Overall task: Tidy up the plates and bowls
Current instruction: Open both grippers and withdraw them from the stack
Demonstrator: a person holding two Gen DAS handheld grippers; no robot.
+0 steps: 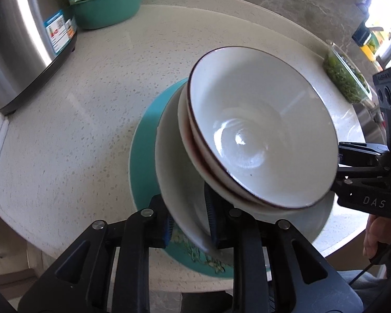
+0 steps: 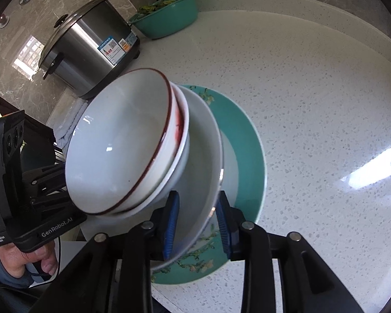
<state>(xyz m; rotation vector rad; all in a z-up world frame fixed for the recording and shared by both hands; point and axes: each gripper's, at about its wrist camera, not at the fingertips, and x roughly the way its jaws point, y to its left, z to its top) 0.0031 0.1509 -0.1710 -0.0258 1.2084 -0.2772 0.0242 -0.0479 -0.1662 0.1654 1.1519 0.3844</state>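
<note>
While both claws straddle the stack, neither grips: the left claw (image 1: 189,216) and right claw (image 2: 198,221) stand parted, the white dish (image 1: 169,156) rim loose between their pads. That dish rests on the teal plate (image 1: 143,156) and carries two nested red-rimmed bowls (image 1: 260,140) above that plate. Probable fault: a pad catching the rim on withdrawal would slide the glazed dish off the teal plate onto the surface (image 1: 91,104). Legible markings — "DAS", "GenRobot.AI"; the cooker (image 2: 91,52) label behind the plate is unreadable.
</note>
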